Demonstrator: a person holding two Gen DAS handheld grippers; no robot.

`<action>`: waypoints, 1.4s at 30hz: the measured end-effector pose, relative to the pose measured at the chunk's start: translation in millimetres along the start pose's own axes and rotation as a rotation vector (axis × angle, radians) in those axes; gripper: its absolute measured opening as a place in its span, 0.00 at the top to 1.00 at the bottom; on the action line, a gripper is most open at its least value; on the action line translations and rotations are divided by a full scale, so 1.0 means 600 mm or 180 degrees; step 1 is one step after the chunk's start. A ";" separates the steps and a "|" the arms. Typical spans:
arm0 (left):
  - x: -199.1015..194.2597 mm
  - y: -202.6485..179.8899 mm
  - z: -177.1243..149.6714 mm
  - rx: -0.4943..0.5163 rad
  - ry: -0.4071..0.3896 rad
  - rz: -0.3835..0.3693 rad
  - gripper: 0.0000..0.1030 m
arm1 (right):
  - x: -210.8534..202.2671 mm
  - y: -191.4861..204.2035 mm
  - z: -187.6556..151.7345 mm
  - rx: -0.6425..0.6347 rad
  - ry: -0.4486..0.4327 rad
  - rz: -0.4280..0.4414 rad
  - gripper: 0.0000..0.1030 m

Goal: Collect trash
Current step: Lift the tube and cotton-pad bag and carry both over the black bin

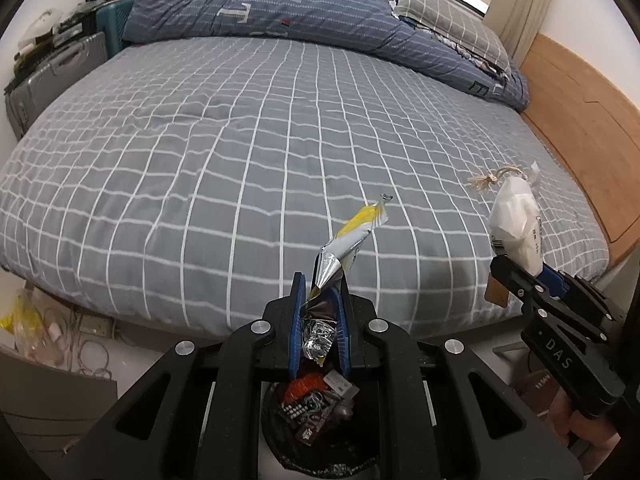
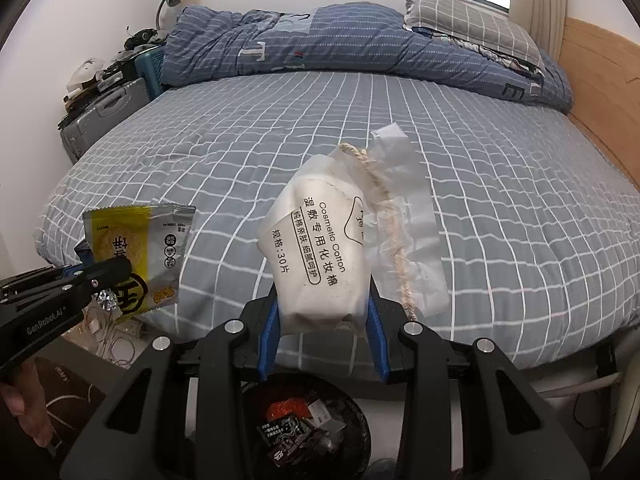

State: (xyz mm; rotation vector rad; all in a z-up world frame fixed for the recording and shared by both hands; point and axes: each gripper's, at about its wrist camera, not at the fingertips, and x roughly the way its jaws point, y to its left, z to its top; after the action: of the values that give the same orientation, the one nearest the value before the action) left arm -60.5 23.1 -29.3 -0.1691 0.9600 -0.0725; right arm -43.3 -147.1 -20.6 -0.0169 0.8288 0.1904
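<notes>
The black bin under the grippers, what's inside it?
The bin holds an orange wrapper, a dark printed packet and a small white piece. The grippers' frames cover its sides, and whatever lies deeper is hidden.

You have a glossy, crinkled foil snack wrapper [image 1: 352,236], a soft translucent plastic cotton-pad pouch [image 2: 320,248] with a rough twine cord [image 2: 394,240], matt checked cloth on the bed [image 1: 200,152], and a smooth wooden headboard [image 1: 580,120].
</notes>
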 end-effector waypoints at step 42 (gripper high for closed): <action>0.017 -0.036 -0.215 -0.0055 0.0679 -0.0073 0.87 | -0.039 -0.005 -0.208 0.0029 0.0587 -0.0115 0.66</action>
State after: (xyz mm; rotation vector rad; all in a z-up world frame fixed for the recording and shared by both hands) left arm -160.1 -14.1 -105.8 -0.1911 1.1718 -0.1049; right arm -149.4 -164.8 -88.4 -0.0414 1.0123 0.1525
